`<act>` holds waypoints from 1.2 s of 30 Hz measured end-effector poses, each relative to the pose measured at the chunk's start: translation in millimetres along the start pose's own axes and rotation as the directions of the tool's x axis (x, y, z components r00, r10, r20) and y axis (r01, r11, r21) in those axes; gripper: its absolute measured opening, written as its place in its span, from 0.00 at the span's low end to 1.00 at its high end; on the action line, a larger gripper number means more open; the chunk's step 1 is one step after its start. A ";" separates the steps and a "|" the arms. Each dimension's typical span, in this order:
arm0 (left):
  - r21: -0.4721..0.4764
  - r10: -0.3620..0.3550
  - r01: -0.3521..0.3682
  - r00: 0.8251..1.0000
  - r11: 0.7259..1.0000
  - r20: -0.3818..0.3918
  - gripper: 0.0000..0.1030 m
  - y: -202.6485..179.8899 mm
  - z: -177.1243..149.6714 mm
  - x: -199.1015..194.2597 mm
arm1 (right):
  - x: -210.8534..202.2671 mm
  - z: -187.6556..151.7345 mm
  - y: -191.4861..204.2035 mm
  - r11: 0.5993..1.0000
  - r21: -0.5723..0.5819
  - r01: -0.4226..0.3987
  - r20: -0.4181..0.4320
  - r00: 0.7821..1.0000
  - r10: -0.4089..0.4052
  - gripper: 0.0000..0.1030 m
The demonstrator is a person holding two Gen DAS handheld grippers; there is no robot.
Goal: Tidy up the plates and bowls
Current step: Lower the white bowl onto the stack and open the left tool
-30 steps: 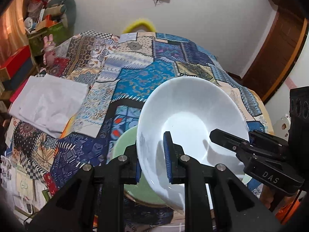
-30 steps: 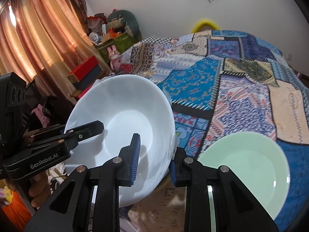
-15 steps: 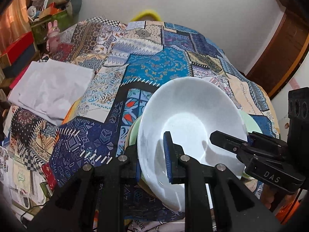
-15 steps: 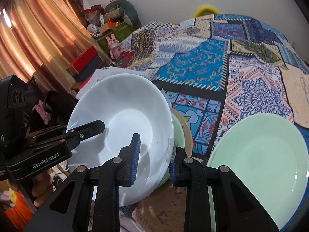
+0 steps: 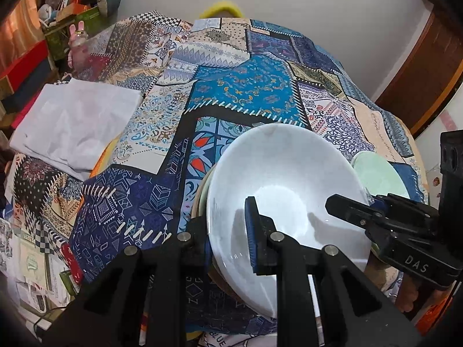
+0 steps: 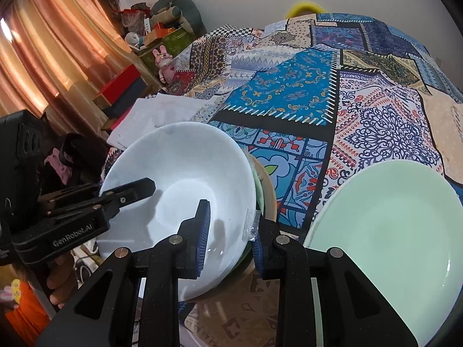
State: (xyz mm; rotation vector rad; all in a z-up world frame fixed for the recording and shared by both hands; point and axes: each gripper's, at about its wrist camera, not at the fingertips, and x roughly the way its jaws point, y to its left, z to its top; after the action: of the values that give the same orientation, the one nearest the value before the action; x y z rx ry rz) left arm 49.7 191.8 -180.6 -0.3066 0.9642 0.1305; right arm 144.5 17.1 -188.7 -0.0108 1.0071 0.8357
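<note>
A white bowl (image 5: 283, 185) (image 6: 179, 179) hangs tilted between both grippers. My left gripper (image 5: 228, 240) is shut on its left rim, one pad inside and one outside. My right gripper (image 6: 230, 228) is shut on the opposite rim in the same way. Right beneath the bowl, the rims of a pale green dish (image 6: 257, 185) and a tan plate (image 6: 269, 195) stick out; whether the bowl touches them I cannot tell. To the right, a pale green plate (image 6: 390, 225) (image 5: 376, 173) lies flat on the patchwork cloth (image 5: 246, 92).
A folded white cloth (image 5: 75, 121) lies at the left of the patchwork-covered surface. Boxes, toys and a curtain (image 6: 58, 43) stand beyond the left edge. A hand (image 6: 58, 286) holds the left gripper's handle. The near edge runs just under the grippers.
Both grippers have come down with the white bowl, which now sits low over the green dish and tan plate. Both grips stayed the same.
</note>
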 end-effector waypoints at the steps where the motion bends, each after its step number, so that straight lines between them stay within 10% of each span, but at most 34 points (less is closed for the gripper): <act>1: 0.003 0.007 -0.007 1.000 1.000 0.000 0.18 -1.2 0.4 0.4 | -0.1 0.6 -0.4 1.000 0.003 -0.002 0.001 1.000 0.002 0.23; 14: -0.007 0.001 -0.001 0.999 1.000 -0.036 0.25 -1.4 7.8 7.9 | -12.9 -1.2 3.6 0.995 -0.063 0.079 0.048 0.996 -0.076 0.26; 21: 0.052 -0.011 0.014 0.998 0.999 -0.062 0.55 -21.0 10.8 9.5 | -17.2 -6.2 4.4 0.992 -0.087 0.089 0.042 0.995 -0.086 0.29; 36: 0.036 0.053 -0.051 0.998 0.998 -0.037 0.59 -28.7 18.5 -9.1 | -30.2 -8.3 -7.5 0.997 -0.040 0.058 0.068 0.996 -0.056 0.39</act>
State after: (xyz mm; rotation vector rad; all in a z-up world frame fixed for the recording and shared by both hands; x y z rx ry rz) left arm 66.1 170.5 -157.6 -0.2526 1.0112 0.1558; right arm 135.3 -9.7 -173.6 -0.0470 0.9224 0.8001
